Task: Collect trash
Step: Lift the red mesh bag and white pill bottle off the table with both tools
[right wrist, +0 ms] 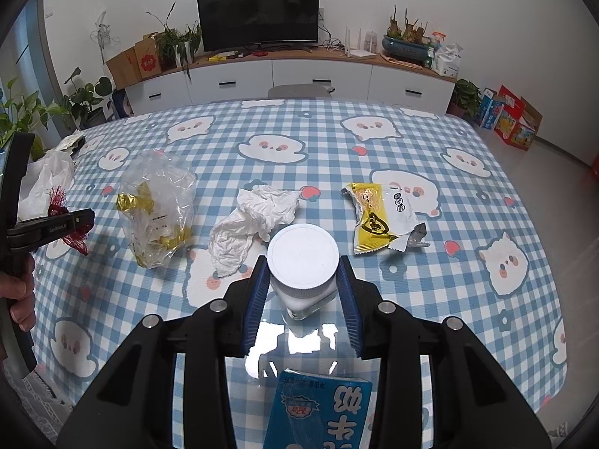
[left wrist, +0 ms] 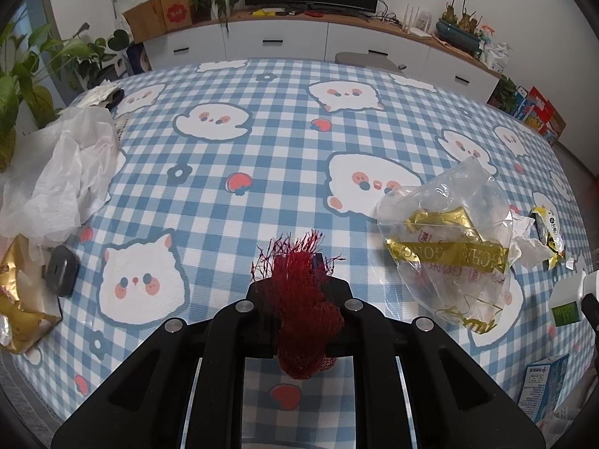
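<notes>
The left hand-held gripper is squeezing a red net; the right hand-held gripper is gripping a jar — both hanging over open worktop near its front edge.

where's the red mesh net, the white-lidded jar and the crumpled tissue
red mesh net (left wrist: 303, 299): left wrist view, bunched middle.
white-lidded jar (right wrist: 302, 253): right wrist view, lid top.
crumpled tissue (right wrist: 258, 217): right wrist view, centre folds.

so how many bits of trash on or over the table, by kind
Counting both views:
plastic bags: 2, clear bag, white bag
wrappers: 2, yellow wrapper, gold packet
tissue: 1
red net: 1, in left gripper
jar: 1, in right gripper
carton: 1
Total: 8
</notes>
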